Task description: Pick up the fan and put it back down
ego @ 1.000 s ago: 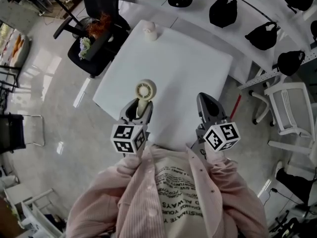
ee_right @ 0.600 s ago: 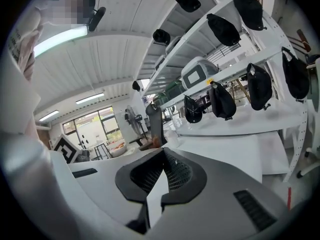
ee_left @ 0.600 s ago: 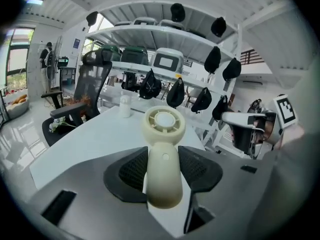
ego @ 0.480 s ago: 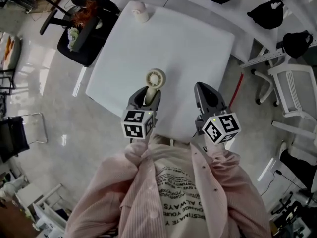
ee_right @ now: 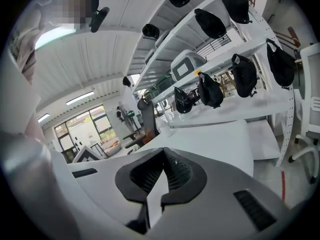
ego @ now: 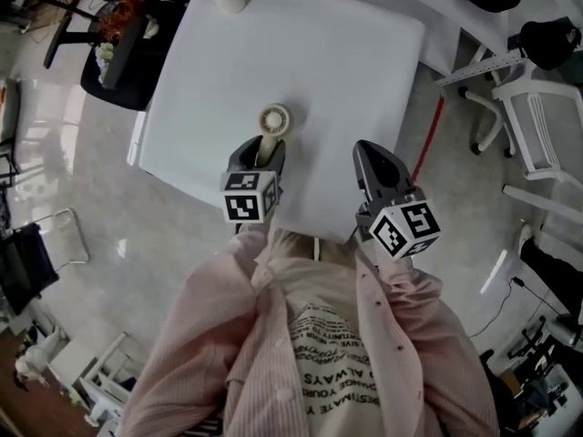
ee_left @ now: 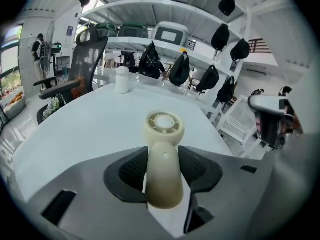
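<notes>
The left gripper [ego: 260, 156] is clamped on the handle of the cream fan [ee_left: 163, 170], its dark pads pressing on both sides, with the round fan head sticking out past the jaw tips. Compared with a second ago, this gripper sits lower and tips more steeply toward the white table [ego: 328, 57], carrying the fan down with it. The fan is held over the near part of the table. Whether its base already touches the top cannot be told. The lift looks done and the put-down seems under way; the grip has not been let go. The right gripper [ego: 372, 164] hangs beside it over the table's near edge, jaws closed on nothing.
</notes>
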